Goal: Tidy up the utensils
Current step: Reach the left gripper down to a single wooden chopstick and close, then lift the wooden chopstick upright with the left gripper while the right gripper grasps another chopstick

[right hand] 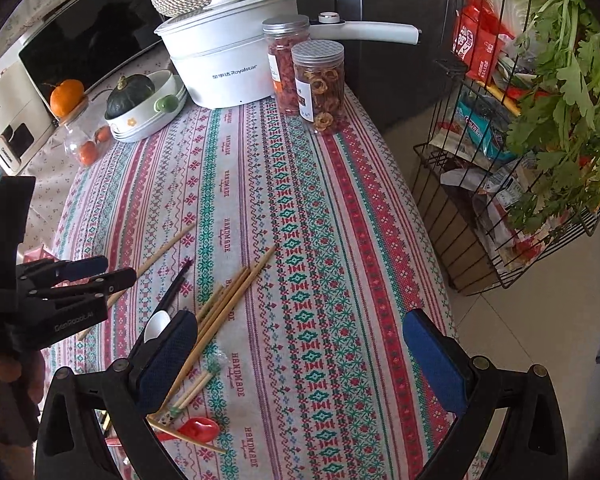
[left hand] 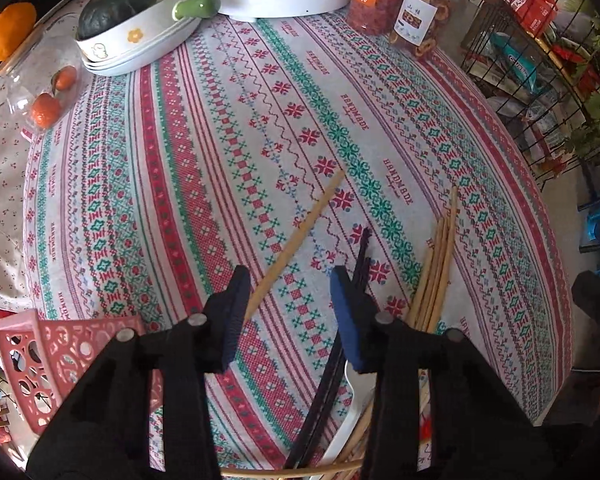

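Patterned tablecloth (right hand: 300, 208): fills the centre of both views.
Electric pot (right hand: 224, 68): upper centre, right-wrist view; two snack jars (right hand: 318, 84) just beside it.
Pink perforated basket (left hand: 40, 364): lower left, left-wrist view; contents hidden, seemingly the holder.
Left gripper (left hand: 290, 312): lower centre, jaws moderately apart, holding nothing, straddling a lone wooden chopstick (left hand: 296, 240).
Right gripper (right hand: 300, 364): bottom of its view, jaws wide, empty.
Wooden chopstick bundle (right hand: 228, 300), black chopsticks (right hand: 176, 284), white spoon (right hand: 156, 326), red spoon (right hand: 198, 430): lower left, loose on cloth.
Judgement: sorting barely begun; all visible utensils remain to collect.
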A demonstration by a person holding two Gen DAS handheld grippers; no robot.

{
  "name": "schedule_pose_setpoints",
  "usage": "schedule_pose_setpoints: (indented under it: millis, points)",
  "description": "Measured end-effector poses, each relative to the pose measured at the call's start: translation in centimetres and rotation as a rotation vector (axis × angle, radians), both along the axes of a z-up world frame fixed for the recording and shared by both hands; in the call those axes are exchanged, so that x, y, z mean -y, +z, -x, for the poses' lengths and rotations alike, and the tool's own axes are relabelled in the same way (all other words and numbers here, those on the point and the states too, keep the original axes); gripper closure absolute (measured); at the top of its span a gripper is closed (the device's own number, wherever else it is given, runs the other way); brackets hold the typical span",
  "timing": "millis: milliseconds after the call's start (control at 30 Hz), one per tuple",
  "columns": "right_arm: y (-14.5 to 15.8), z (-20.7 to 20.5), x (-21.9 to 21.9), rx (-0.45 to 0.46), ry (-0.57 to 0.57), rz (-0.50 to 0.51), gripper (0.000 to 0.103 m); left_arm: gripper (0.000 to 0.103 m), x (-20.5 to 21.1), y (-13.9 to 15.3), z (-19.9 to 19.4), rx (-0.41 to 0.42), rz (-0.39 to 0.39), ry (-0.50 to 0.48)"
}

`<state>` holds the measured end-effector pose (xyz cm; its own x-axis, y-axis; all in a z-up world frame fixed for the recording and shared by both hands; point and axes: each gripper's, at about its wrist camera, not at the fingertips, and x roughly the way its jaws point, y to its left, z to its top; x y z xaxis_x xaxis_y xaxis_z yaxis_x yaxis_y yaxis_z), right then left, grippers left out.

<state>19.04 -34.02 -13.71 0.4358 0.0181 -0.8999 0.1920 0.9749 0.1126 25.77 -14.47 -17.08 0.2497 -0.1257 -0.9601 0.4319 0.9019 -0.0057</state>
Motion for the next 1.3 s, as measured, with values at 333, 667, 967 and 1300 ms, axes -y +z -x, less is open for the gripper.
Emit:
schedule_pose_setpoints:
  millis: [333, 667, 967, 1300]
  points:
    - [-2.1, -1.2, 0.9, -0.06, 0.006, -0.054, 0.001, 0.086, 1.1, -2.4, -1.5, -0.043, -0.02, 0.035]
    - [-3.5, -1.7, 0.9, -0.092, 0.001, -0.098, 0.001, 0.096, -0.7, 3.8, 2.9, 0.165, -0.01, 0.006]
    - [-5.3, -2.9, -0.2, -0.13, -0.01, -0.147, 0.021, 0.096, -6.0, 11.1, 8.6, 0.354, 0.099, 0.004]
    - [-7.9, -5.2, -2.4, -0.163, -0.032, -0.171, 0.074, 0.096, -12.8, 11.9, 12.1, 0.424, 0.223, 0.141]
